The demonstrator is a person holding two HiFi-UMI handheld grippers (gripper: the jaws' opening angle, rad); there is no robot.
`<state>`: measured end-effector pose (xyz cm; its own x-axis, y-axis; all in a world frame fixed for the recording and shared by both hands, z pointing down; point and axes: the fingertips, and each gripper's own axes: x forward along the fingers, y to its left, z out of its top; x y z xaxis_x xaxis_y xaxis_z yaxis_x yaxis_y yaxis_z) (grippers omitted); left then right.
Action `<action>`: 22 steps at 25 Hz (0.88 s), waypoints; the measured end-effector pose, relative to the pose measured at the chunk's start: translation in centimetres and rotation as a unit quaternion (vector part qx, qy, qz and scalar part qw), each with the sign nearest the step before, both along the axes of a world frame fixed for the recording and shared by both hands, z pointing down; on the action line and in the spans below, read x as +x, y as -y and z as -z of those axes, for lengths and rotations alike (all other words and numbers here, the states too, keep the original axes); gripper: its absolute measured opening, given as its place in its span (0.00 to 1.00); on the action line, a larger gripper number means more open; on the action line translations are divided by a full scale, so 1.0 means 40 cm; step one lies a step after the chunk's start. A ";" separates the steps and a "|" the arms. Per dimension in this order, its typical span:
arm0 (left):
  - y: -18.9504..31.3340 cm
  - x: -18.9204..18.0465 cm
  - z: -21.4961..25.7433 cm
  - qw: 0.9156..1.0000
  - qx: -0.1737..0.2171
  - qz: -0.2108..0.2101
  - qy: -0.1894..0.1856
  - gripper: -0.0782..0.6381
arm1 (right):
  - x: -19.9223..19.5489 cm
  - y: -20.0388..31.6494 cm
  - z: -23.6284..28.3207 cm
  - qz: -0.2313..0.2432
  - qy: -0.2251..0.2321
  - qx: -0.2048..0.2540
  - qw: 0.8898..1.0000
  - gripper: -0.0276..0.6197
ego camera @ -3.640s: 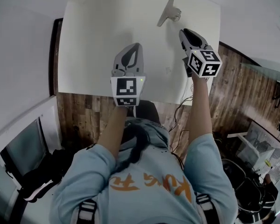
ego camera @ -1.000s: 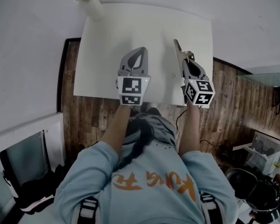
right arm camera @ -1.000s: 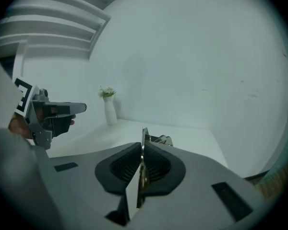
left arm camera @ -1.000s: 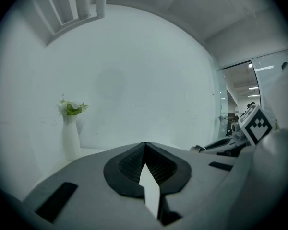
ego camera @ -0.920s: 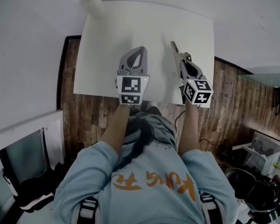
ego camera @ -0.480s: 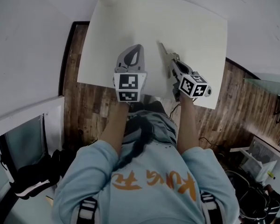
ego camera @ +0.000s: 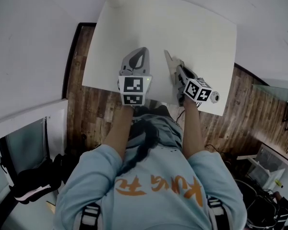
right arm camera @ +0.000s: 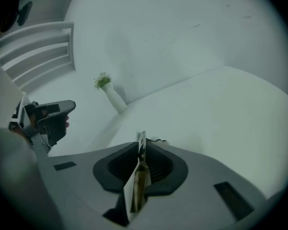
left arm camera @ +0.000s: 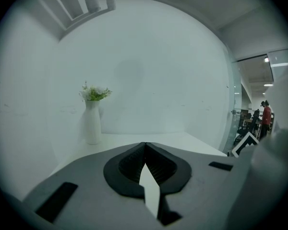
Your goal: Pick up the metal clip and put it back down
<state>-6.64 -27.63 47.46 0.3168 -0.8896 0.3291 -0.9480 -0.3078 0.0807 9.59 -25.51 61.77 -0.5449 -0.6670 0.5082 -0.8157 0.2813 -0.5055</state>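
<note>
Right gripper [ego camera: 177, 71] fingers, opening, have the metal clip [right arm camera: 140, 150] between them, above the surface's [ego camera: 197, 32] near edge. Left gripper [ego camera: 143, 51] fingers are closed on nothing. Broad surface stretches ahead.

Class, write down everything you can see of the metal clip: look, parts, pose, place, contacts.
The metal clip is thin, flat, silvery-grey metal, standing edge-on between the right gripper's jaws, which are opening around it. Its narrow end pokes beyond the jaw tips. In the head view it is a long tapering strip above the white table's near part. Whether it touches the table cannot be told.
</note>
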 end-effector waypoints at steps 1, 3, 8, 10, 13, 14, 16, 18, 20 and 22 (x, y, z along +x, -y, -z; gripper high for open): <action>0.004 0.005 0.003 1.000 0.001 -0.003 0.000 0.14 | 0.008 0.002 -0.009 -0.007 -0.007 -0.007 1.000 0.15; 0.012 0.020 0.008 1.000 0.005 -0.010 0.001 0.14 | 0.038 0.008 -0.014 -0.034 -0.023 -0.020 0.999 0.21; 0.046 0.031 0.016 1.000 0.010 -0.017 0.000 0.14 | 0.104 0.078 0.133 -0.050 -0.078 0.045 0.995 0.26; 0.063 0.041 0.033 1.000 0.021 -0.018 0.001 0.14 | 0.125 0.106 0.226 -0.048 -0.093 0.096 0.990 0.26; 0.092 0.076 0.077 0.999 0.046 -0.029 -0.005 0.14 | 0.147 0.136 0.370 -0.053 -0.095 0.173 0.979 0.26; 0.101 0.089 0.098 0.998 0.056 -0.034 -0.007 0.14 | 0.153 0.143 0.417 -0.056 -0.096 0.198 0.974 0.25; 0.116 0.119 0.144 0.996 0.075 -0.043 -0.012 0.14 | 0.167 0.151 0.504 -0.062 -0.111 0.247 0.960 0.19; 0.129 0.149 0.192 0.994 0.096 -0.052 -0.017 0.14 | 0.184 0.151 0.578 -0.070 -0.136 0.292 0.944 0.13; 0.144 0.180 0.239 0.991 0.117 -0.060 -0.022 0.14 | 0.199 0.145 0.640 -0.074 -0.157 0.329 0.928 0.07; 0.162 0.205 0.288 0.988 0.138 -0.065 -0.022 0.14 | 0.208 0.143 0.684 -0.070 -0.169 0.353 0.917 0.06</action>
